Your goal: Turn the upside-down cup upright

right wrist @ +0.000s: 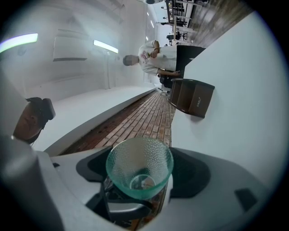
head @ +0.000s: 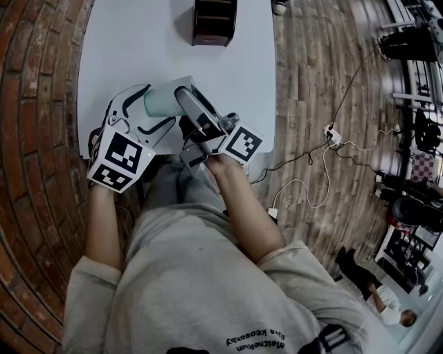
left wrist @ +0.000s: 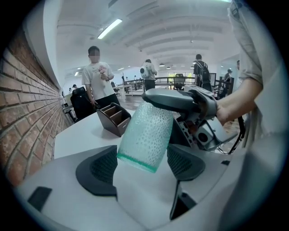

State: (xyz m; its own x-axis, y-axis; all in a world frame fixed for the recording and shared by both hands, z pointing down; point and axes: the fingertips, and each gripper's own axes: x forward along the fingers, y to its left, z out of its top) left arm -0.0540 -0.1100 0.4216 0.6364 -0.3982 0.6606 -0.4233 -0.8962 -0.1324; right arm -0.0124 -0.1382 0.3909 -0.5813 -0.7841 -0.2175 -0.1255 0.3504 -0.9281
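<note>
A clear green dimpled cup [head: 165, 102] hangs tilted over the near edge of the white table [head: 138, 48], its rim toward my left hand. My right gripper [head: 188, 104] is shut on it near the base. In the left gripper view a grey finger [left wrist: 169, 97] of the right gripper lies over the cup [left wrist: 146, 133]. My left gripper [head: 149, 109] is open; its pads [left wrist: 97, 169] stand on either side of the green rim without touching it. The right gripper view looks into the cup [right wrist: 140, 158] between that gripper's jaws [right wrist: 141, 173].
A dark brown desk organiser [head: 214, 21] stands at the table's far edge, also in the left gripper view [left wrist: 114, 118]. Brick paving [head: 34, 104] runs along the left. Cables and a power strip [head: 332, 135] lie on the wooden floor to the right. A person [left wrist: 97, 76] stands beyond the table.
</note>
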